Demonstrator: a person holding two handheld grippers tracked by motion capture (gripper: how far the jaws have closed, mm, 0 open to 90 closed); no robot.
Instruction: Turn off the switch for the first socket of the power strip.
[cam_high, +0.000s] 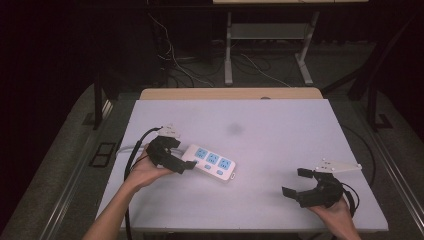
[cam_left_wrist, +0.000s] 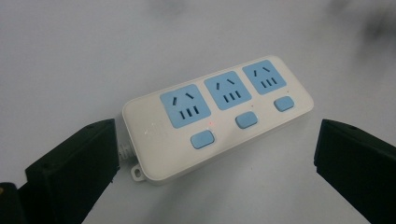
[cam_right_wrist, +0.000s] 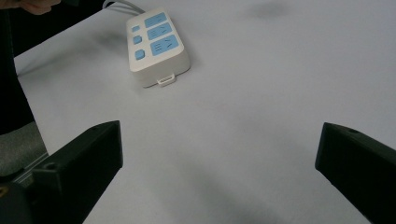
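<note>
A white power strip (cam_high: 211, 162) with three blue sockets and three blue buttons lies flat on the white table (cam_high: 280, 130), left of centre. Its white cable (cam_high: 126, 148) runs off to the left. My left gripper (cam_high: 182, 156) is open at the strip's cable end, jaws on either side of that end without touching it. In the left gripper view the power strip (cam_left_wrist: 219, 112) lies just beyond the left gripper (cam_left_wrist: 215, 135). My right gripper (cam_high: 296, 182) stands open near the table's front right, holding nothing. In the right gripper view the right gripper (cam_right_wrist: 219, 135) faces bare table, with the power strip (cam_right_wrist: 156, 44) far off.
A faint dark smudge (cam_high: 234, 129) marks the table's middle. A wooden strip (cam_high: 230, 93) borders the far edge. Beyond it stand desk legs (cam_high: 228, 50) and loose floor cables (cam_high: 175, 60). The table's front edge runs close to both hands.
</note>
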